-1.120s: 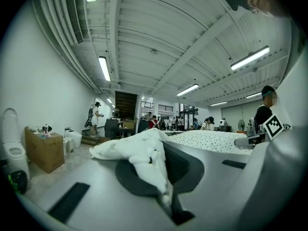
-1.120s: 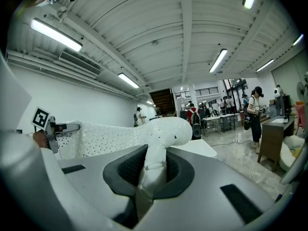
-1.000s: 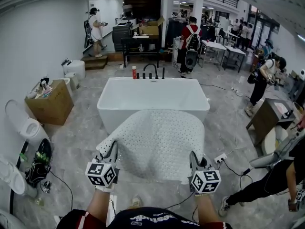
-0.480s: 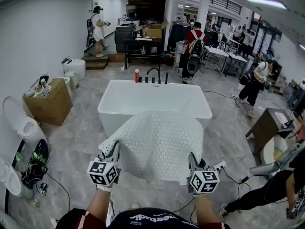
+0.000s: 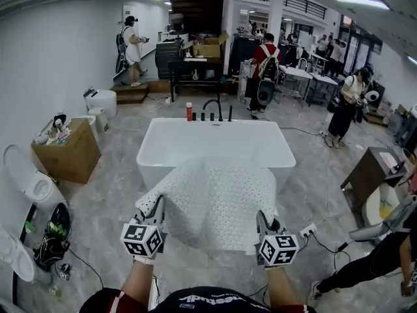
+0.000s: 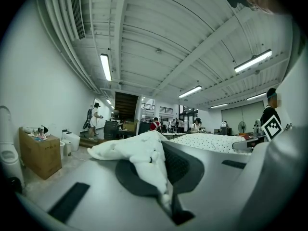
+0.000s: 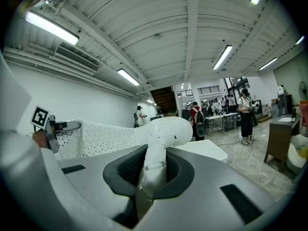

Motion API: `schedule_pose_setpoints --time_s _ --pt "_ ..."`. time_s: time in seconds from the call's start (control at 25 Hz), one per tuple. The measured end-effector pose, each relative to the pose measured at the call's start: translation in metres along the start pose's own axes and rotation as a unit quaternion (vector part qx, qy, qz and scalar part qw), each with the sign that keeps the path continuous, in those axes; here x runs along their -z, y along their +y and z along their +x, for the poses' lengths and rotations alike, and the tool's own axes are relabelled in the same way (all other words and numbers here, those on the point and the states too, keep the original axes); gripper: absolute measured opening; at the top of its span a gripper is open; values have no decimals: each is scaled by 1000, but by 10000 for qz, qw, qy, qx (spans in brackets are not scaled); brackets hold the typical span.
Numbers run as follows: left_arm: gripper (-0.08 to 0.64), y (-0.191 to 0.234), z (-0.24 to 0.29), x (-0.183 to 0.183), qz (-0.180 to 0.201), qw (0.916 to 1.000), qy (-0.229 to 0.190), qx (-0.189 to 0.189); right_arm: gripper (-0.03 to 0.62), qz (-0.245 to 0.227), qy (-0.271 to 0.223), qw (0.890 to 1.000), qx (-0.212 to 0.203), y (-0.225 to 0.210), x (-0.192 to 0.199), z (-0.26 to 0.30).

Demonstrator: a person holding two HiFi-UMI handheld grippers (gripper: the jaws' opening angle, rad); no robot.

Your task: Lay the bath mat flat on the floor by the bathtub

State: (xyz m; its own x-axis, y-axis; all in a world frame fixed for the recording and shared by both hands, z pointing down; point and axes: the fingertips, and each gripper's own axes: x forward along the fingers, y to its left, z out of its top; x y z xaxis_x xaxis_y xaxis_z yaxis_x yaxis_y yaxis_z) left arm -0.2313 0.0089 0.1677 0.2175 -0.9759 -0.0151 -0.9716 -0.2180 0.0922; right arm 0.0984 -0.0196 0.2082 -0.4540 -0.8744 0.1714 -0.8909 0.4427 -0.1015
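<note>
Underfoot, the grey marble floor (image 5: 117, 194) runs out to a white tub (image 5: 215, 142) that stands across the middle of the head view. Off the floor, on the near side of the tub, a white mat (image 5: 215, 197) dotted with small holes hangs spread between the two grippers. Its far edge reaches the tub's near rim; whether it rests on that rim I cannot tell. A cardboard box (image 5: 67, 155) sits on the floor well to the left of the tub.

The left gripper (image 5: 156, 204) has the mat's near left corner, and its fingers (image 6: 96, 186) are closed on a bunched fold of the fabric. The right gripper (image 5: 262, 217) has the near right corner, fingers (image 7: 231, 177) likewise pinched on a rolled-up bit of mat that bulges out past them. A small red bottle (image 5: 189, 111) stands on the tub's far rim, near its left corner.
</note>
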Motion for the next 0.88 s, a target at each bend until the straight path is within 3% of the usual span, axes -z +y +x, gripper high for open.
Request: schedule_pose_setpoints --time_s 0.56,0.88 --pt "20 38 30 7 -54 9995 26 312 43 -57 38 9996 268 15 0 29" --pt "21 58 24 19 -325 9991 50 276 43 -221 271 9990 265 30 2 35"
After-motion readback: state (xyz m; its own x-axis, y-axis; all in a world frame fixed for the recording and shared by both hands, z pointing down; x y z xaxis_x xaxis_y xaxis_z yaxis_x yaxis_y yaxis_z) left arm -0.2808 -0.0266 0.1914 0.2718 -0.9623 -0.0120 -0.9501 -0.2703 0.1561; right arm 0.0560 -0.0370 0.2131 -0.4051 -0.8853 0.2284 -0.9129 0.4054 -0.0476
